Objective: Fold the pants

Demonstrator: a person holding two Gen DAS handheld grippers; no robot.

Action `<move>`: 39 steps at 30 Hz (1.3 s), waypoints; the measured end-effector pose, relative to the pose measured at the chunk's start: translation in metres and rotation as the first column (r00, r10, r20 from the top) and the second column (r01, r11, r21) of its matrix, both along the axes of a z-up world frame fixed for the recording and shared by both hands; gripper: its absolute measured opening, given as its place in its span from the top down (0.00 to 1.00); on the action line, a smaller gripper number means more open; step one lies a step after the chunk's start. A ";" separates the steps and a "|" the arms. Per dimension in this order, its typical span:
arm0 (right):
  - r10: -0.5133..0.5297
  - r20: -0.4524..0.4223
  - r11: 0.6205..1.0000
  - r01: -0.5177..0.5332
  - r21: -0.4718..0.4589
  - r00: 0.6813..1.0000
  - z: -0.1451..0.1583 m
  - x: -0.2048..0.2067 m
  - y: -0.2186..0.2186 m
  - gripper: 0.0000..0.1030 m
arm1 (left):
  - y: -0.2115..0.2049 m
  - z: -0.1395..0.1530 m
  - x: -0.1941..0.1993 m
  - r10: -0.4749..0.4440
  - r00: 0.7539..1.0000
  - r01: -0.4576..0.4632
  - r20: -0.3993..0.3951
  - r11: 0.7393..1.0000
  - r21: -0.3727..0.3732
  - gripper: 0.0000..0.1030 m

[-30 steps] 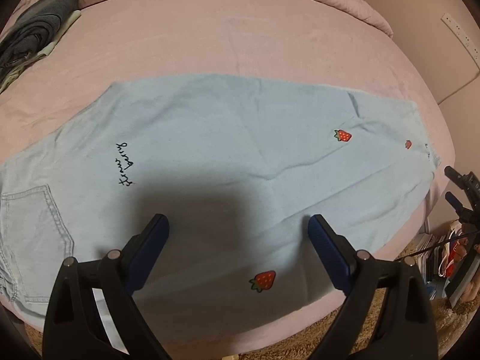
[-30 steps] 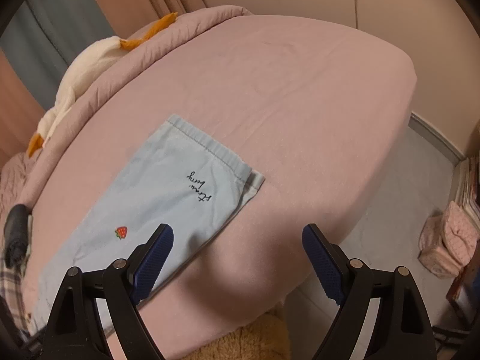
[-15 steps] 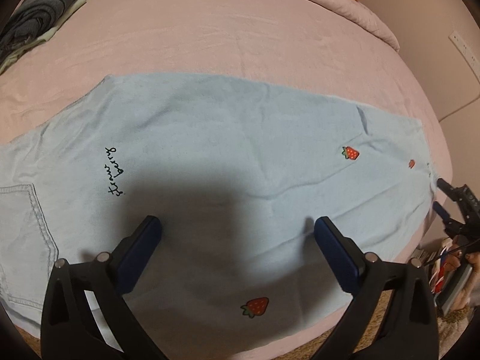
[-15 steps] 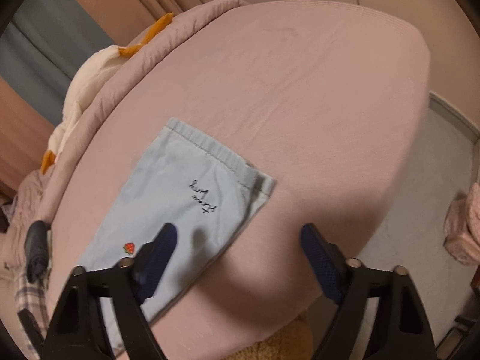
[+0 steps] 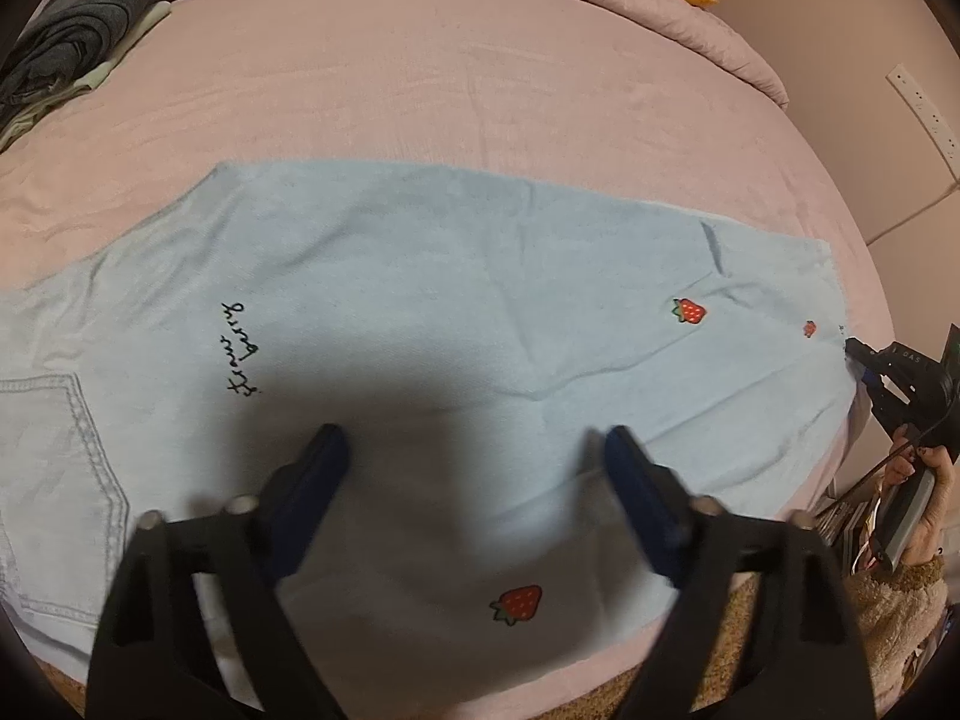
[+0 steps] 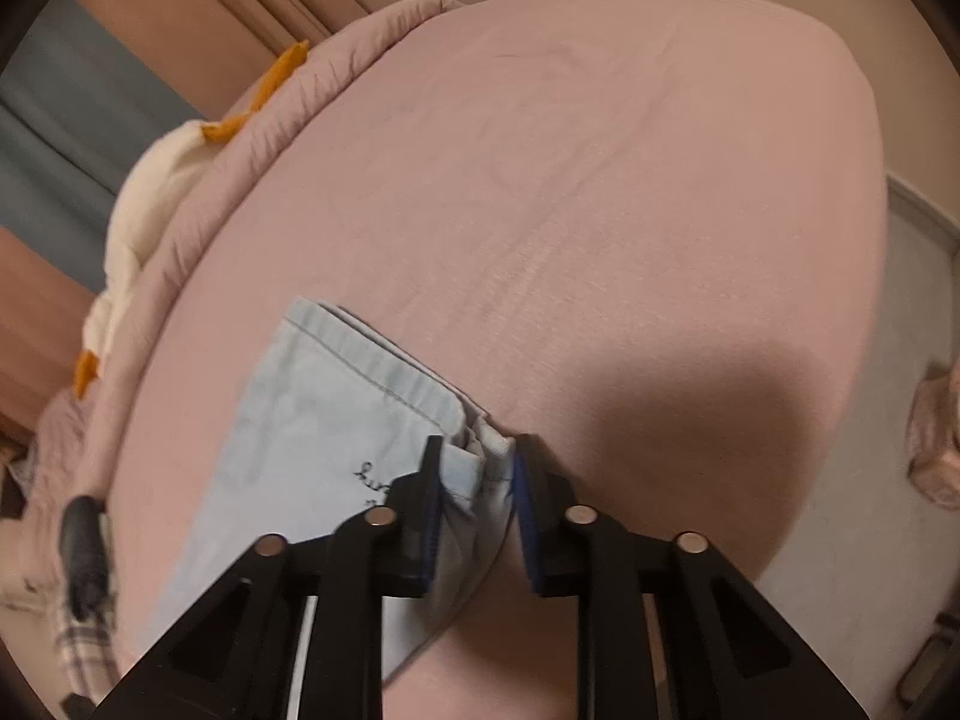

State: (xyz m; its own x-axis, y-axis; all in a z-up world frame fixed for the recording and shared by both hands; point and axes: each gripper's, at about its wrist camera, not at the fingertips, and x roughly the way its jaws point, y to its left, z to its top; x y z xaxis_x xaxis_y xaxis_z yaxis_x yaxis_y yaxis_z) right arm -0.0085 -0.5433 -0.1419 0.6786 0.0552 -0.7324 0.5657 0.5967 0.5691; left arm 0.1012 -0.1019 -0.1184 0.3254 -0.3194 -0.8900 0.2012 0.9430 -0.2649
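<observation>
Left claw (image 5: 474, 462) hovers over the light-blue strawberry-print denim pants (image 5: 450, 300), spread flat on the pink bed sheet (image 5: 450, 78); its 2 jaws are narrowing with cloth beneath, not yet pinched. Right claw (image 6: 477, 468) is clamping the hem corner. Next, I'd judge, comes lifting both ends to fold.

The pants (image 5: 456, 276) are pale blue with red strawberries (image 5: 690, 310) and black script (image 5: 240, 358). The bed (image 5: 480, 90) is dusty pink. Both tongs (image 5: 474, 462) are black with blue pads (image 5: 324, 456). Dark grey clothes (image 5: 72, 30) lie apart.
</observation>
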 end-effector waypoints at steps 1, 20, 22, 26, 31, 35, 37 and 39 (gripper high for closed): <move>0.005 0.003 1.000 -0.005 -0.022 1.000 0.005 -0.001 0.002 0.84 | 0.002 0.001 -0.001 -0.005 1.000 0.005 -0.003 1.000 -0.015 0.38; 0.581 0.146 0.801 -0.532 -0.272 0.801 0.088 -0.004 0.180 0.85 | -0.053 0.049 0.025 -0.137 0.990 0.136 0.019 0.932 -0.336 0.26; 0.612 0.134 0.782 -0.572 -0.246 0.779 0.078 -0.001 0.193 0.85 | -0.064 0.042 0.030 -0.154 0.988 0.136 -0.024 0.924 -0.358 0.26; 0.653 0.107 0.751 -0.625 -0.212 0.749 0.066 0.006 0.208 0.85 | -0.081 0.027 0.037 -0.163 0.983 0.123 -0.085 0.929 -0.349 0.26; 0.678 0.125 0.733 -0.651 -0.199 0.724 0.068 0.005 0.211 0.85 | -0.088 0.015 0.039 -0.124 0.989 0.093 -0.085 0.947 -0.307 0.60; 0.683 0.110 0.726 -0.655 -0.209 0.722 0.069 0.007 0.219 0.85 | -0.087 0.022 0.040 -0.118 0.992 0.100 -0.044 0.952 -0.291 0.94; 0.689 0.118 0.721 -0.659 -0.212 0.715 0.073 0.006 0.222 0.85 | -0.081 0.035 0.039 -0.119 0.993 0.116 0.004 0.953 -0.279 0.94; 0.691 0.133 0.720 -0.662 -0.209 0.710 0.078 0.010 0.225 0.85 | -0.074 0.047 0.035 -0.113 0.993 0.121 0.045 0.953 -0.279 0.94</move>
State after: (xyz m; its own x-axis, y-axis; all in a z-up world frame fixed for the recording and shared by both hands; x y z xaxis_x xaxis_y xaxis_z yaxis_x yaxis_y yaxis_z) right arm 0.0011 -0.3179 -0.0643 0.6213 0.4648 -0.6308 -0.1299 0.8550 0.5020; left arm 0.1358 -0.1763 -0.0710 0.2945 -0.5924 -0.7499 0.3171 0.8008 -0.5081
